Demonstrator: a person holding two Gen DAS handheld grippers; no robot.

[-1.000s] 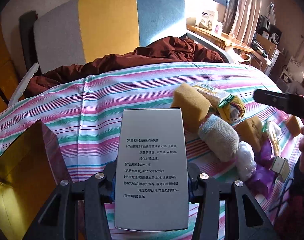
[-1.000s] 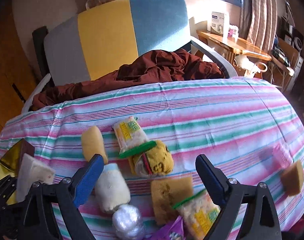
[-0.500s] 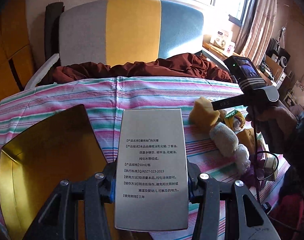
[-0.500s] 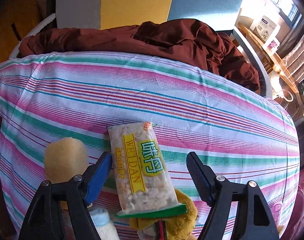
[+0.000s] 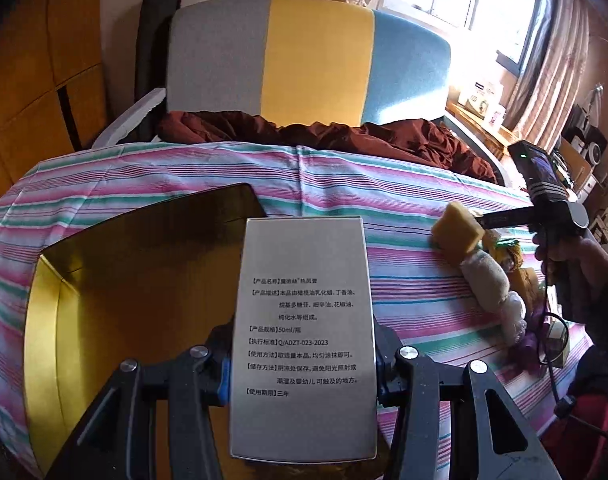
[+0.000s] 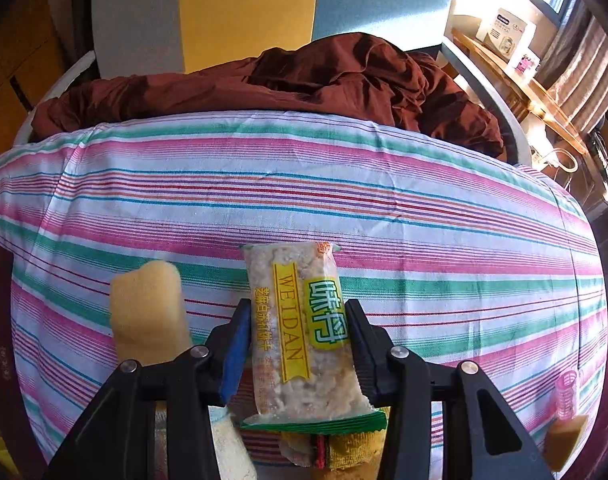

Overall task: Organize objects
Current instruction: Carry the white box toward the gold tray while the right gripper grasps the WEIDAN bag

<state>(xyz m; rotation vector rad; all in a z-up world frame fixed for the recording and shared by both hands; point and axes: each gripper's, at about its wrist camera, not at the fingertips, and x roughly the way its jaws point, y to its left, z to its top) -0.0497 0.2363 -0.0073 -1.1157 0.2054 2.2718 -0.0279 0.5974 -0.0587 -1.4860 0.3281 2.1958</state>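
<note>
Both grippers loaded: box over the gold tray, snack packet pinched on the striped surface

The left gripper (image 5: 302,364) is clamped on the silver box (image 5: 302,336), which stands upright between its fingers, long axis running straight away from the camera, printed face up; the open gold tray (image 5: 144,280) lies just to its left and partly beneath, so I'd say the drop goes down and slightly left. Over on the right, the right gripper (image 6: 300,340) has closed in on the snack packet (image 6: 304,332) across its narrow width; the packet's long axis points forward along the fingers, green sealed end nearest the camera, resting on a yellow cloth bundle (image 6: 343,454) on the striped surface (image 6: 423,216). A yellow sponge (image 6: 148,312) sits just left of it. The tray is well off to the left, nearer the left gripper.
</note>
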